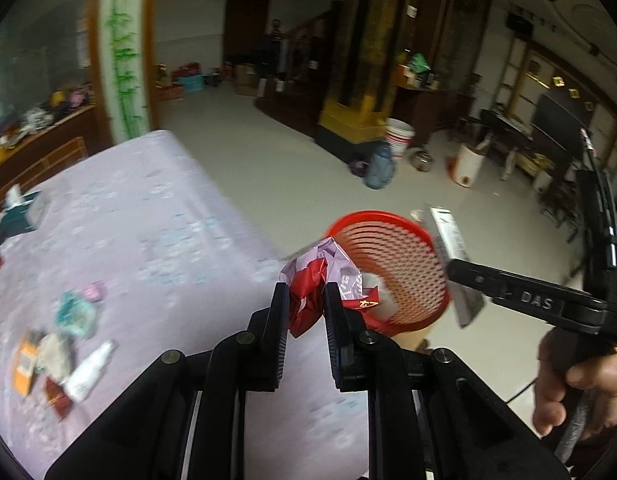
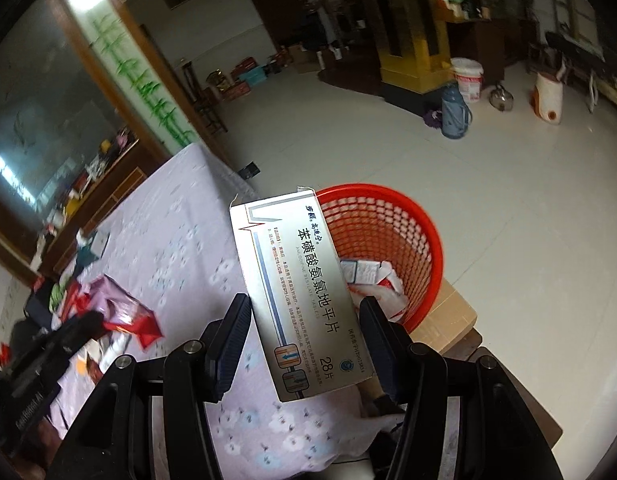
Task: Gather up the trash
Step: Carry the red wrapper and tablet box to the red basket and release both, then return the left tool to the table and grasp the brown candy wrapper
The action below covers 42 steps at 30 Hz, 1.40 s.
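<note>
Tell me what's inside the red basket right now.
The red basket holds a few small white boxes and some white packaging. The medicine box in the right tongs covers its near left side, hiding anything there.

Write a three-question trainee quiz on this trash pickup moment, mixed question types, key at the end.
1. True or false: the left gripper is empty.
2. What does the right gripper hold? A) a spray bottle B) a silver medicine box C) a tissue pack
3. Name the container next to the table that already has packaging in it.

Key:
1. False; it grips a crumpled red and lilac wrapper.
2. B.
3. The red mesh basket.
</note>
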Each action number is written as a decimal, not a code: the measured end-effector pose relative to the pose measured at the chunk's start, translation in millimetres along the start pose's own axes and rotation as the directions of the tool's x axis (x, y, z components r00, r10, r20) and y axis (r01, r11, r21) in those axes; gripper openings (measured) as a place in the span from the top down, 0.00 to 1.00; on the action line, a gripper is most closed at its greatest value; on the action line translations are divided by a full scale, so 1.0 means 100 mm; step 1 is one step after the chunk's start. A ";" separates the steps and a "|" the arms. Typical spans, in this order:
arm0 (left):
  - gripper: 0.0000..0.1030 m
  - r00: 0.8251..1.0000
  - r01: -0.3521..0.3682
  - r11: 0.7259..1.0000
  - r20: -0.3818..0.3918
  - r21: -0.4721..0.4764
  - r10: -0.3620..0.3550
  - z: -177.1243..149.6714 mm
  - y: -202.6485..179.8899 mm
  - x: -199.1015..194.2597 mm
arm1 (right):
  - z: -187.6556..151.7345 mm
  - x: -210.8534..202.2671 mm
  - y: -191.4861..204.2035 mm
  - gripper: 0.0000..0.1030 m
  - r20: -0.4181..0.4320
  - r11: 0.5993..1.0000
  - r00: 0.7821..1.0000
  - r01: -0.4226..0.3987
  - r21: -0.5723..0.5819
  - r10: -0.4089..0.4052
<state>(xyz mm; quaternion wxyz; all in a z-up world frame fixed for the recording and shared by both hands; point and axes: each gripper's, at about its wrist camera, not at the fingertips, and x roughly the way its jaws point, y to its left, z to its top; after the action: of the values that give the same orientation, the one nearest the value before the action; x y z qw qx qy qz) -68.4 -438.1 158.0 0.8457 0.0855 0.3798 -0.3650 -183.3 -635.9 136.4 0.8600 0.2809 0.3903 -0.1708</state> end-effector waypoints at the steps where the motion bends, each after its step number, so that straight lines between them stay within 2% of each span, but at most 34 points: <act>1: 0.84 1.000 0.014 1.000 -0.006 0.008 -0.014 0.04 -0.07 0.07 | 0.06 0.01 -0.06 0.41 0.001 1.000 1.000 -0.003 0.010 0.003; 9: 0.83 0.997 0.062 0.996 -0.057 0.057 -0.058 0.30 -0.52 0.71 | 0.46 0.27 -0.34 0.40 -0.018 0.998 1.000 -0.005 0.057 0.006; 11: 0.70 0.996 0.065 0.996 -0.071 0.054 -0.061 0.34 -0.60 0.84 | 0.52 0.35 -0.37 0.40 -0.035 0.998 0.999 -0.010 0.056 0.012; 12: 0.55 0.996 0.062 0.997 -0.073 0.049 -0.059 0.36 -0.61 0.87 | 0.55 0.39 -0.38 0.38 -0.044 0.999 0.999 0.002 0.050 0.000; 13: 0.50 0.997 0.052 0.998 -0.067 0.038 -0.050 0.36 -0.60 0.88 | 0.56 0.42 -0.40 0.38 -0.046 0.999 0.999 0.015 0.049 -0.013; 18: 0.50 0.997 0.039 0.999 -0.063 -0.001 -0.039 0.27 -0.48 0.77 | 0.53 0.32 -0.38 0.38 -0.032 0.999 0.999 -0.002 0.041 0.003; 22: 0.50 0.998 0.013 0.999 -0.059 -0.036 -0.015 0.07 -0.25 0.53 | 0.40 0.24 -0.18 0.38 -0.038 0.999 0.999 -0.036 0.006 0.036; 25: 0.49 0.998 -0.013 0.998 -0.067 -0.069 0.009 -0.12 -0.04 0.34 | 0.21 0.23 0.11 0.37 -0.063 0.996 0.996 -0.070 -0.057 0.067; 28: 0.49 0.997 -0.056 0.995 -0.065 -0.085 0.051 -0.27 0.19 0.13 | -0.07 0.32 0.49 0.37 -0.124 0.986 0.986 -0.128 -0.110 0.114; 33: 0.49 0.992 -0.114 0.977 -0.064 -0.178 0.104 -0.55 0.68 -0.24 | -0.44 0.47 0.97 0.37 -0.224 0.964 0.964 -0.190 -0.184 0.147; 38: 0.49 0.980 -0.196 0.939 -0.081 -0.282 0.180 -0.89 1.25 -0.58 | -0.70 0.49 1.43 0.37 -0.271 0.936 0.947 -0.244 -0.256 0.173; 42: 0.49 0.967 -0.254 0.885 -0.118 -0.391 0.225 -1.21 1.75 -0.80 | -0.84 0.47 1.66 0.37 -0.292 0.918 0.940 -0.266 -0.294 0.179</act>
<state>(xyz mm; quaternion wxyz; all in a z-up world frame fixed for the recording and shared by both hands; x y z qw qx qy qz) -54.6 -217.0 107.2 0.8699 -0.0314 0.4624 -0.1684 -115.9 -457.4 113.2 0.8502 0.1959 0.4875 0.0346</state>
